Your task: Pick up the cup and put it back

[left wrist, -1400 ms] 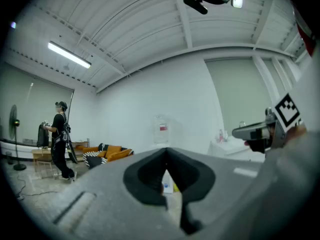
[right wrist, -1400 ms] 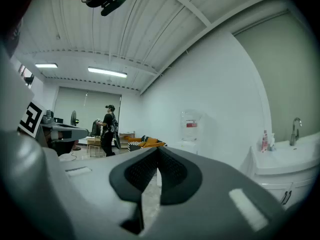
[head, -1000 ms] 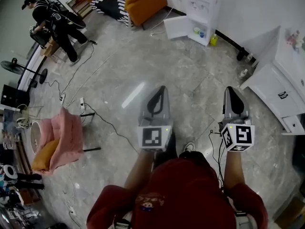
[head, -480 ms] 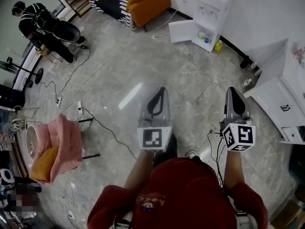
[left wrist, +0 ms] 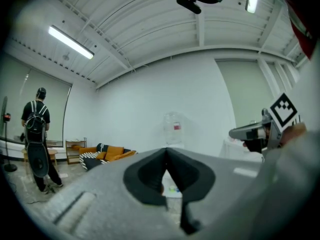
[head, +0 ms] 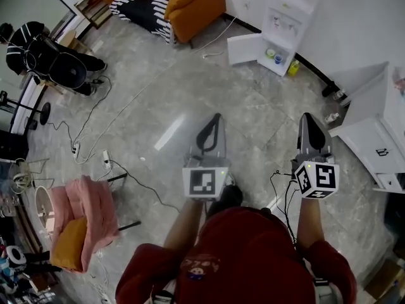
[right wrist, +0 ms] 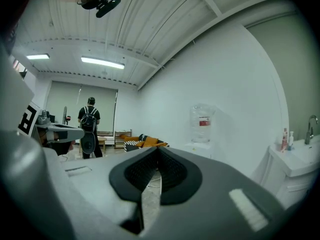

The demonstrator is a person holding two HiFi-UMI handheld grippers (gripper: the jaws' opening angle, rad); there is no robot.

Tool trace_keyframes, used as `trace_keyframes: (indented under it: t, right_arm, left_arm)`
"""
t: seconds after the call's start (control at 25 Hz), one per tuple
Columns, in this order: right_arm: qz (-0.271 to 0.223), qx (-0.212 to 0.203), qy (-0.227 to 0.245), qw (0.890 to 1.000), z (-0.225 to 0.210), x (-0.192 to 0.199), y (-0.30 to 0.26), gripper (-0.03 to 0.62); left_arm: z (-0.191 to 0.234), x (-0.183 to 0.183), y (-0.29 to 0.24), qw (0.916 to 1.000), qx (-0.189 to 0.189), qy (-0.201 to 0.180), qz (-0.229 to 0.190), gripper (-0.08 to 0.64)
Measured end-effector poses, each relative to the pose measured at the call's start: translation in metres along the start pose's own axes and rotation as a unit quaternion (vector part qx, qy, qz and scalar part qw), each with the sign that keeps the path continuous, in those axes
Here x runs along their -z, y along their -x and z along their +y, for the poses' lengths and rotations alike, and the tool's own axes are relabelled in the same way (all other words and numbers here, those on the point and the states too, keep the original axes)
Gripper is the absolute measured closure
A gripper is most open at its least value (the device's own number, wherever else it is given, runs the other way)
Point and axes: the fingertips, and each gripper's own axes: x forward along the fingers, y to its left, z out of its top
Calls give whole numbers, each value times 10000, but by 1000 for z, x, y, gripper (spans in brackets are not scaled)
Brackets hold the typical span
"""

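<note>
Grey marble floor (head: 190,100) filled the head view, with a white water dispenser (head: 281,18) at one o'clock. Two small cups (head: 270,52), green and blue, seemed to sit in its open compartment. The left gripper (head: 216,118) and right gripper (head: 309,116) pointed level, well apart from them. In the left gripper view, the jaws were closed on nothing. In the right gripper view, the tips met, also empty. Such cups were probably light and thin-walled, best pinched gently across the body.
</note>
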Motion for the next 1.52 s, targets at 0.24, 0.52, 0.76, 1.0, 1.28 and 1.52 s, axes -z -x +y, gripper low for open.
trace_keyframes:
  t: [0.24, 0.52, 0.76, 1.0, 1.28, 1.52]
  right_arm:
    - [67, 167, 180, 9997, 20, -10, -49, 591]
    - [39, 307, 186, 9993, 29, -14, -75, 591]
    - [21, 349, 190, 9992, 21, -8, -93, 591]
    - [-12, 310, 254, 9992, 12, -9, -127, 591]
    - [66, 474, 163, 9987, -29, -1, -173, 591]
    - [171, 754, -33, 9970, -99, 8, -226, 591]
  left_arm:
    - [51, -5, -32, 9995, 159, 243, -136, 560]
    - [83, -4, -51, 9994, 253, 202, -141, 560]
    - [87, 3, -69, 9996, 279, 59, -80, 560]
    - [97, 7, -97, 9996, 261, 23, -73, 560]
    - [93, 22, -167, 9991, 417, 37, 61, 560]
    - [78, 22, -260, 9980, 627, -37, 111, 560]
